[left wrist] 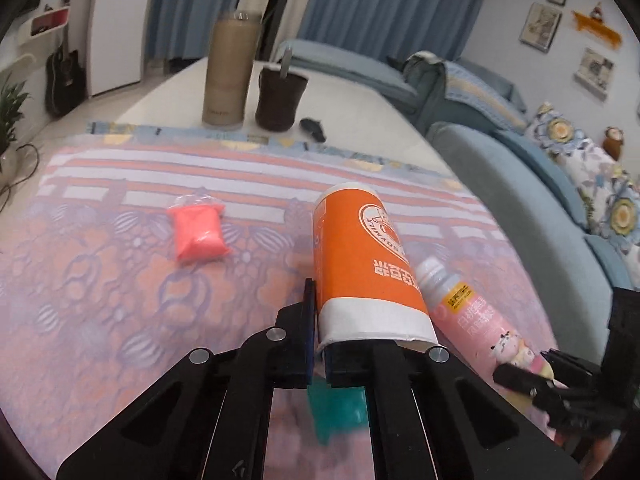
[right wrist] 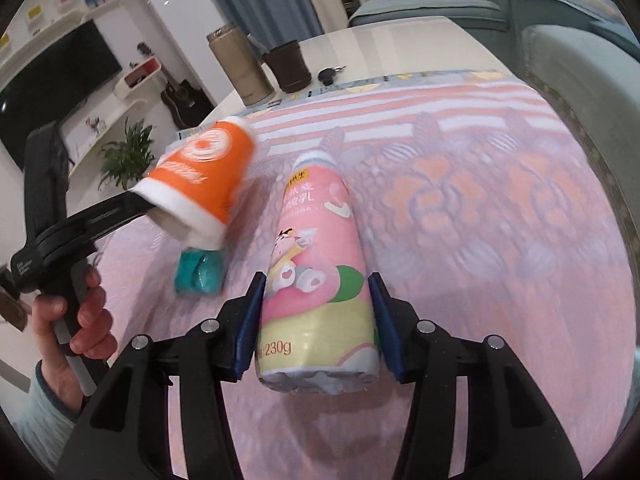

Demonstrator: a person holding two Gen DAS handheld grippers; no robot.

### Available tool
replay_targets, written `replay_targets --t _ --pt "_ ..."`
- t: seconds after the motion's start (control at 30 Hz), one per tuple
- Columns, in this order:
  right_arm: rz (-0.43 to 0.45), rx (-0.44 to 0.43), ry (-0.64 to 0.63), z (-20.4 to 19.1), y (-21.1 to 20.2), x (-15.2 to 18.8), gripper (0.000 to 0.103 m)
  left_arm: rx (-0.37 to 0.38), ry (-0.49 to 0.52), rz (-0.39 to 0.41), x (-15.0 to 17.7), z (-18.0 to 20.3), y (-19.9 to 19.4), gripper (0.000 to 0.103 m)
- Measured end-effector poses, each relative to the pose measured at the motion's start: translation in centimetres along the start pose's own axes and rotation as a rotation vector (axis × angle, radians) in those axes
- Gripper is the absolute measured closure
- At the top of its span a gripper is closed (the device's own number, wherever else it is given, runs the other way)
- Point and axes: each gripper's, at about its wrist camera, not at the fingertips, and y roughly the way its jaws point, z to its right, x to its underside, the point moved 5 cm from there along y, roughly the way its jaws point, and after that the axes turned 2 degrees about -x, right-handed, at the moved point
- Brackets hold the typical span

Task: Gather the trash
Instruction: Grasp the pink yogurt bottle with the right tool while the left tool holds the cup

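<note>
On the left of the patterned tabletop (left wrist: 100, 280) lies a pink packet (left wrist: 199, 233), soft and light, best pinched across its middle. Just right of it, the left gripper (left wrist: 320, 336) has its jaws fully closed on the rim wall of an orange paper cup (left wrist: 360, 264), lifted clear; the thin wall looks easy to crush. Beneath it sits a teal packet (right wrist: 199, 274). Further right, the right gripper (right wrist: 316, 320) has its jaws about half open, clamped on the base of a pink yogurt bottle (right wrist: 316, 248), whose glossy plastic is probably slippery, so a low grip suits it.
</note>
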Motion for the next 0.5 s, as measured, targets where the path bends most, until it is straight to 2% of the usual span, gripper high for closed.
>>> replay_targets --t 0.17,0.27,0.4,0.5 --pt "0.032 0.041 0.023 0.0 -4.9 3.8 0.055 0.036 -0.032 0.021 3.6 -1.0 -6.5 0.102" --pt "0.025 0.101 -0.008 -0.7 -6.5 6.3 0.055 0.051 -0.035 -0.020 7.5 -1.8 -9.4 0.102" --pt "0.004 0.170 -0.053 -1.4 -7.3 9.1 0.055 0.098 -0.029 -0.108 12.4 -1.9 -10.1 0.101" --pt "-0.038 0.192 -0.050 -1.4 -6.7 10.6 0.055 0.078 -0.016 -0.143 14.5 -1.8 -9.7 0.100"
